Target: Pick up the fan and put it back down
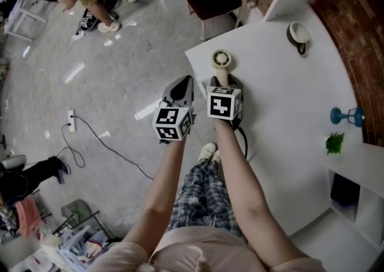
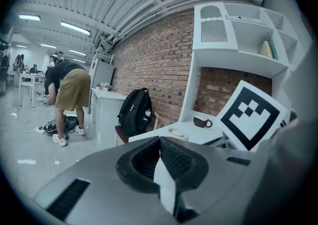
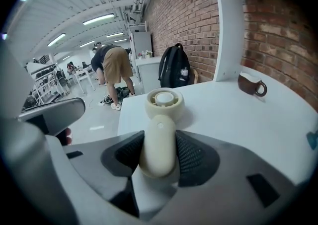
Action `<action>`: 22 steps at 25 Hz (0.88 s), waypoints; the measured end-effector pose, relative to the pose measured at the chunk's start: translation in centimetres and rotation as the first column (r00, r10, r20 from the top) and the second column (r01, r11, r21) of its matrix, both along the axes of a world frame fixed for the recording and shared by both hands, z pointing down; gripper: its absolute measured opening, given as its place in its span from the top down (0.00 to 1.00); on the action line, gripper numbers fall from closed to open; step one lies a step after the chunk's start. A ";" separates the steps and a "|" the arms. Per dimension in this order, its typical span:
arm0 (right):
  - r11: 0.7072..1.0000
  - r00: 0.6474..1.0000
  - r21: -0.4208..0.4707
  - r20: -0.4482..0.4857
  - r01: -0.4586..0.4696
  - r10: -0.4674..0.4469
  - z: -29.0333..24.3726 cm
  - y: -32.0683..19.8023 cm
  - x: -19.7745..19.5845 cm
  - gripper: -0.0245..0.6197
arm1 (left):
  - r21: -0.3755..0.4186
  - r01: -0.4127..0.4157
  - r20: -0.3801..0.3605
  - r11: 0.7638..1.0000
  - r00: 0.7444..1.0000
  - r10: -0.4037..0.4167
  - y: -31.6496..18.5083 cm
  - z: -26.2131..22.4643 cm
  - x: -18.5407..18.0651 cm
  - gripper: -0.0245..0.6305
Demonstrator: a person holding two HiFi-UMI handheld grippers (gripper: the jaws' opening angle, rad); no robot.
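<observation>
Cream fan (image 3: 160, 124) is pinched in my right claw (image 3: 158, 152), left claw (image 2: 160, 142) pressed together, so I should lift slowly, straight off the bench (image 3: 238, 119).

Cool, even light falls from ceiling strip lamps (image 2: 74, 26); glare streaks the floor (image 1: 75, 72), and the white worktop (image 1: 282, 114) is bright. Both gripper views bulge, with dark rounded corners.

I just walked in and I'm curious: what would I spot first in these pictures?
The cream fan stands out, lying near the corner of the white table with its handle pinched between the right gripper's fingers. Beside it, the left gripper hovers off the table's edge, fingers together and holding nothing. A brown cup sits farther back, towards the brick wall.
</observation>
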State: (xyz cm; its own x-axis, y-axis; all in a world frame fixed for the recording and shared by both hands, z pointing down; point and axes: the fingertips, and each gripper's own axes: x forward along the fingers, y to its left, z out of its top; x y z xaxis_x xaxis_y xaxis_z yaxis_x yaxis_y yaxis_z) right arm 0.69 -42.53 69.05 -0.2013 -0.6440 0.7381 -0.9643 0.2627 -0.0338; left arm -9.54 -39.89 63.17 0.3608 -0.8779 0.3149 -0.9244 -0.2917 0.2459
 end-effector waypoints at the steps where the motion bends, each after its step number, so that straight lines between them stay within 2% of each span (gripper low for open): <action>1: 1.000 1.000 -0.001 0.009 -0.001 0.001 0.0 0.1 0.0 0.64 | -0.001 0.002 0.001 1.000 1.000 -0.002 0.1 0.0 -0.1 0.92; 9: 0.997 0.999 0.074 0.052 0.010 -0.014 -2.2 0.0 0.5 0.64 | 0.000 0.012 0.001 1.000 1.000 -0.012 0.3 -0.6 -0.6 0.92; 13: 0.986 0.995 0.168 0.093 0.013 -0.029 -5.5 0.3 1.1 0.64 | 0.021 0.006 -0.004 1.000 1.000 -0.006 0.3 -2.4 -0.1 0.92; 18: 0.931 0.988 0.365 0.142 0.000 -0.056 -13.0 0.7 3.0 0.64 | 0.090 -0.013 -0.008 0.996 1.000 0.014 0.2 -7.4 0.8 0.92; 22: 0.872 0.981 0.489 0.182 -0.029 -0.070 -19.5 2.0 5.0 0.64 | 0.181 -0.035 -0.001 0.983 0.999 0.036 0.9 -12.8 1.8 0.92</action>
State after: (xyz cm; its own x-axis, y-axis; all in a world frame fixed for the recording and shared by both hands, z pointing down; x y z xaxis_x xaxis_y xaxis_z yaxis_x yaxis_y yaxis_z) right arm 5.72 -40.51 49.59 -0.3214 -0.9051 0.2784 -0.9468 0.3128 -0.0761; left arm -7.79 -39.03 50.35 0.3934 -0.9069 0.1508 -0.9118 -0.3639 0.1901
